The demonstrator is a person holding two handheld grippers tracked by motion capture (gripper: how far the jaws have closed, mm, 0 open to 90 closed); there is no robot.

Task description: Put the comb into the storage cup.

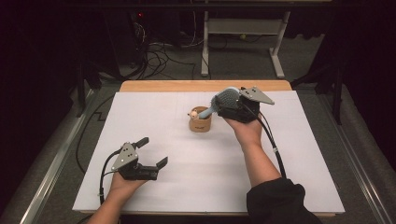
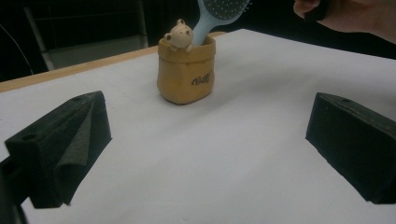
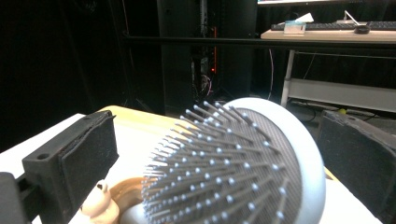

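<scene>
- We see the hairbrush (image 1: 224, 99) standing handle-down in the holder (image 1: 200, 121), its pale blue handle slanting up to a round head that leans toward the right gripper (image 1: 223, 108).
- In the right gripper view the brush head (image 3: 243, 163) sits between the two black jaws, a grey pad thick with white-tipped bristles inside a pale rim.
- There the jaws stand apart on either side of the head; we cannot tell whether either pad touches the rim, so we cannot tell if they grip it.
- The holder is a small tan pouch-shaped pot near the middle of the white table (image 1: 280, 154), with dark lettering on its front and a little bear figure (image 2: 179, 35) perched on its rim beside the handle.
- The left gripper (image 1: 154, 151) rests low at the near left of the table, well apart from the holder, with its jaws wide apart and nothing between them.
- In the left gripper view its foam-faced jaws frame bare white table, with the holder (image 2: 186, 70) upright farther off.
</scene>
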